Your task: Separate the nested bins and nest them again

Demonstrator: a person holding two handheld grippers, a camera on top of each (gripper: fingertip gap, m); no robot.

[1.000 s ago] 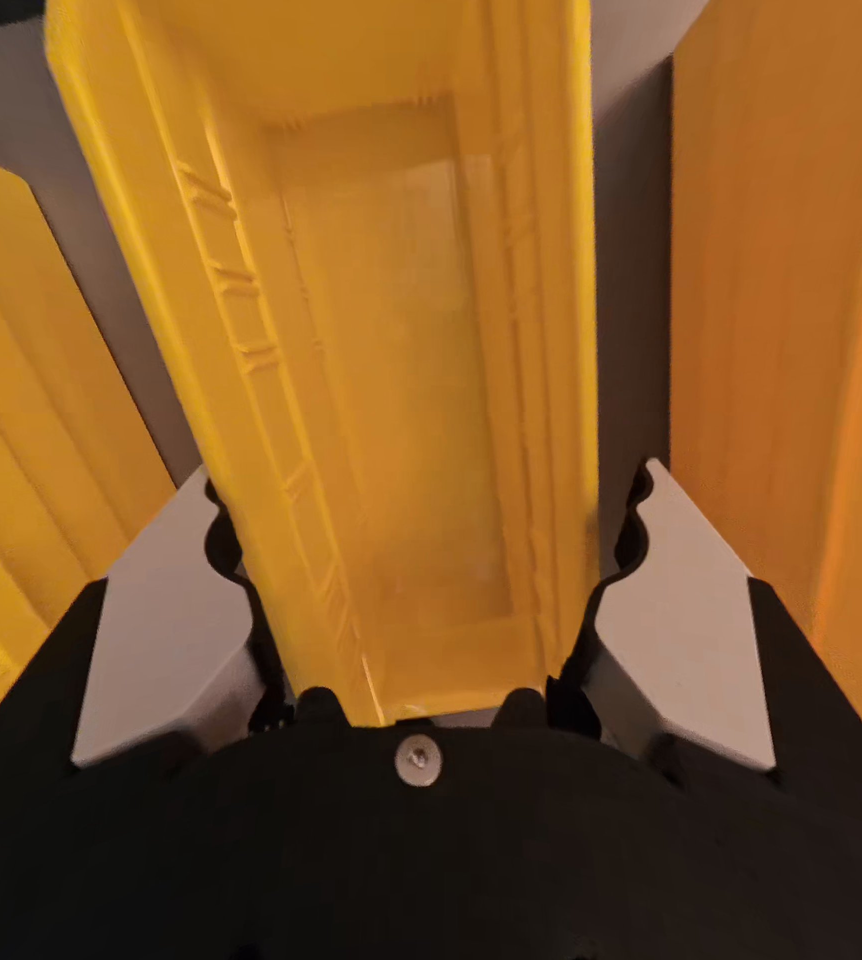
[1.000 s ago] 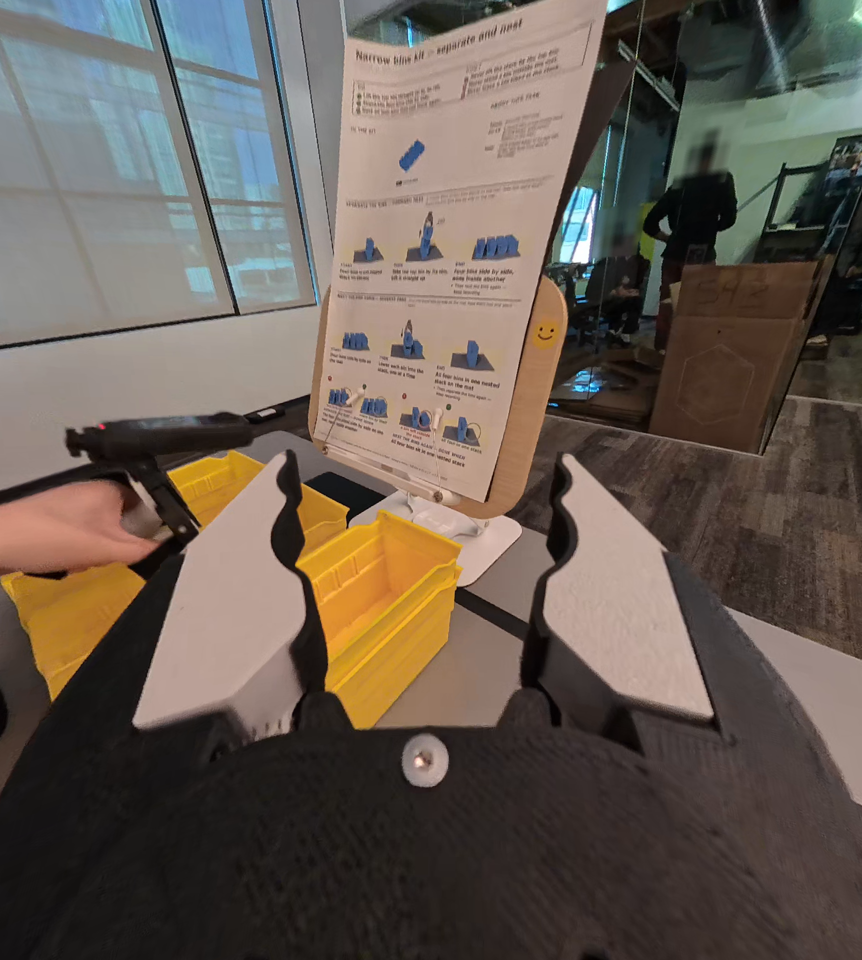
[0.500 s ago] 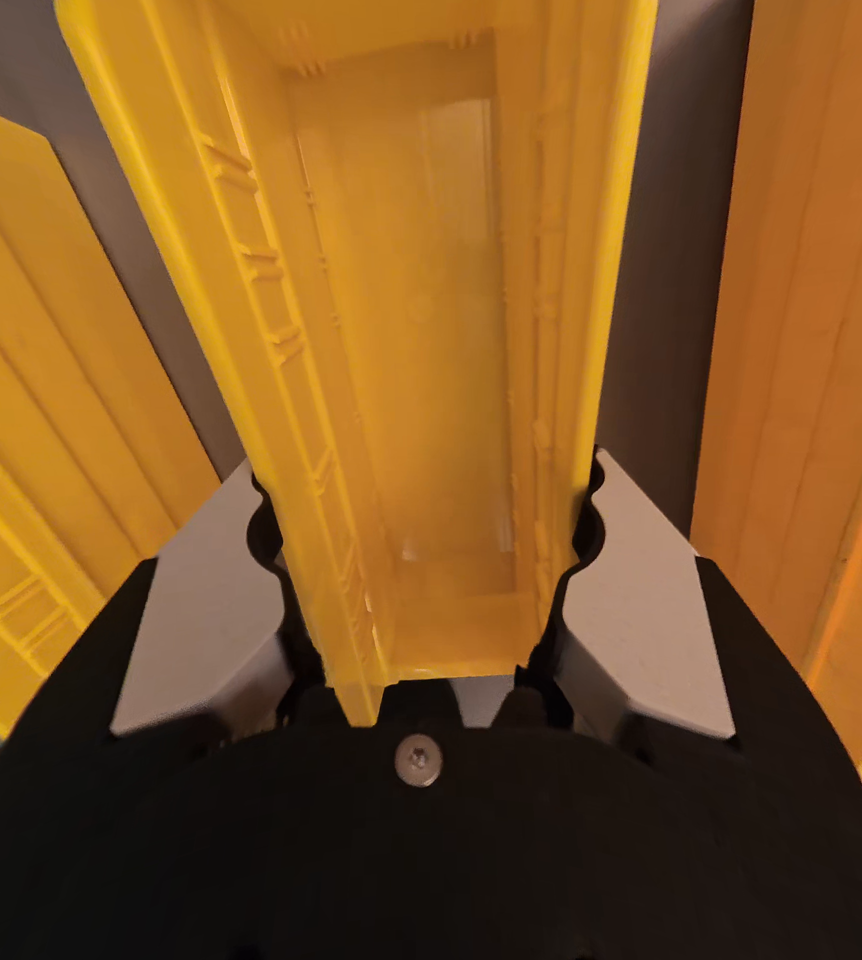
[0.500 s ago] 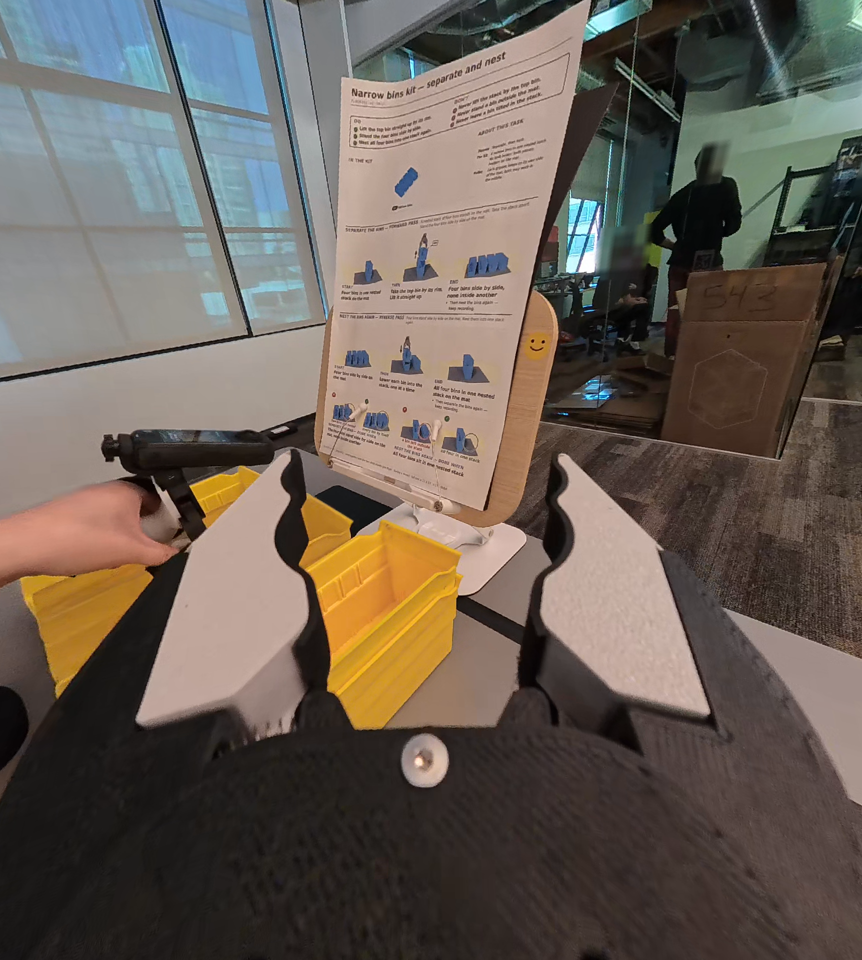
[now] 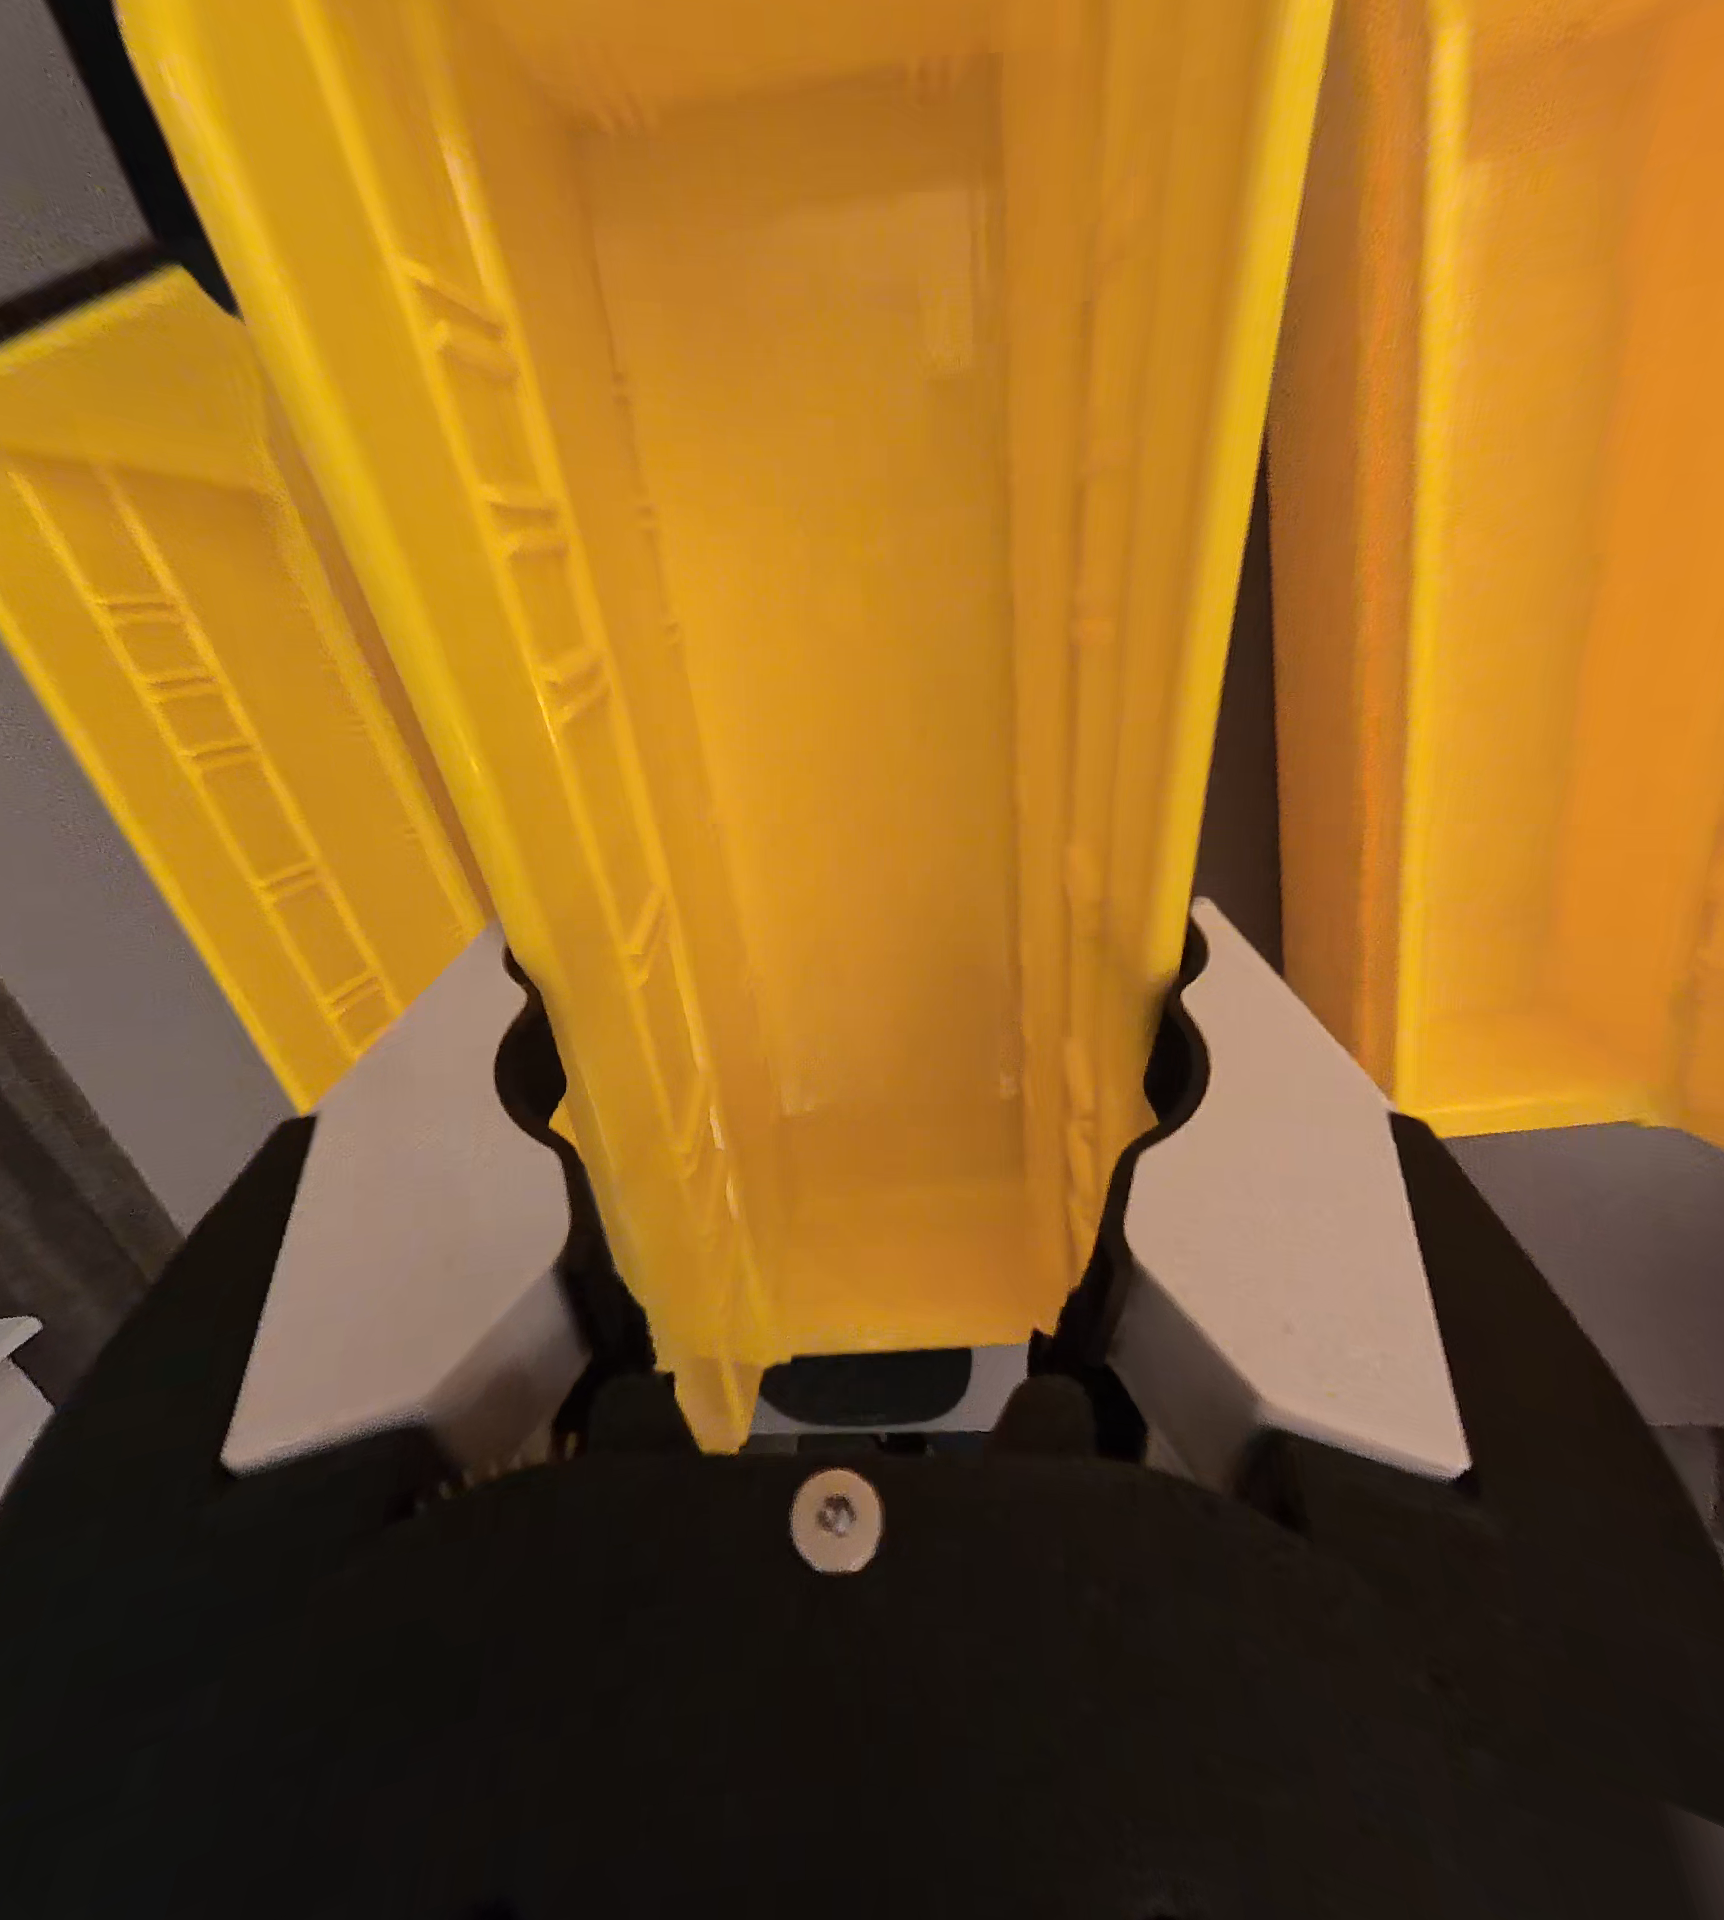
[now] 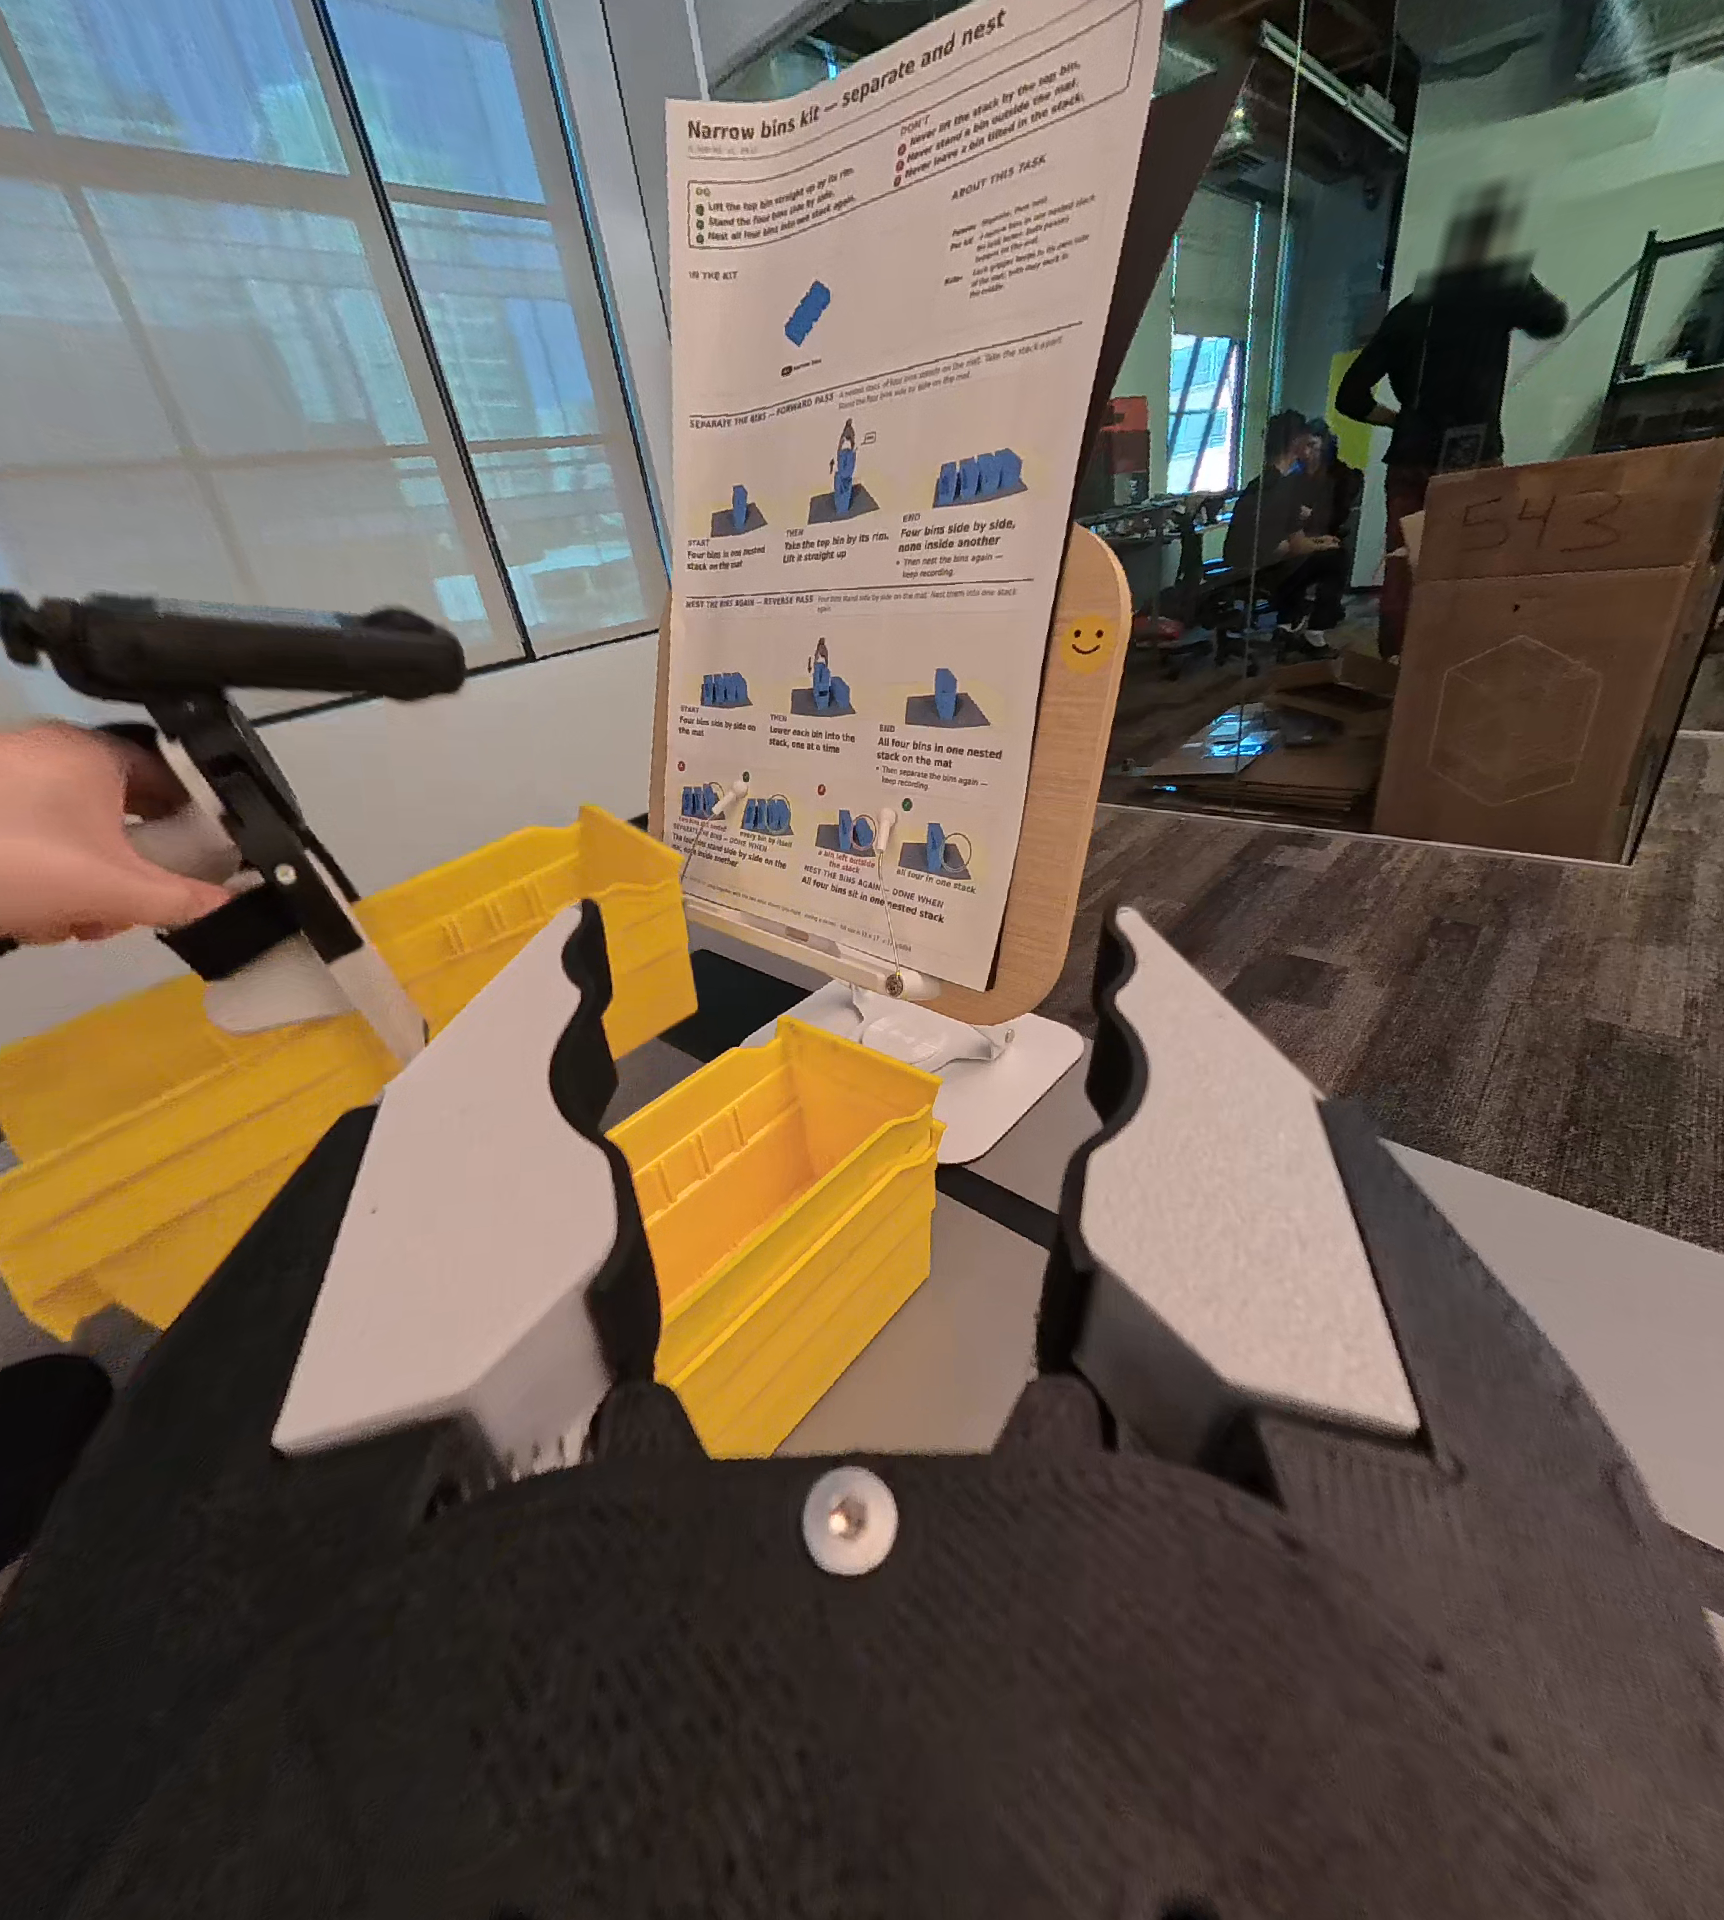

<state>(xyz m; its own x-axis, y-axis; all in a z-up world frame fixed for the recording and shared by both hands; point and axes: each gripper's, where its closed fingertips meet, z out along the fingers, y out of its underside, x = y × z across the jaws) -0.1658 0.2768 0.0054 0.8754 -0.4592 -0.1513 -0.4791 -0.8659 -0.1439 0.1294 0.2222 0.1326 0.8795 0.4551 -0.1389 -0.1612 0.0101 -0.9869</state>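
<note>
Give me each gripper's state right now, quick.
Left gripper: closed on a yellow bin, pressing both its long sides.
Right gripper: open, holding nothing.

A long narrow yellow plastic bin (image 5: 868, 644) fills the frame's centre, open side to the camera, lifted between two other yellow bins at left (image 5: 162, 665) and right (image 5: 1606, 540). At centre of the right wrist view, two nested bins (image 6: 796, 1195) sit upright on the tabletop.

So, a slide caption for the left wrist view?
Left gripper clamps a long yellow plastic bin between two more yellow bins.
</note>
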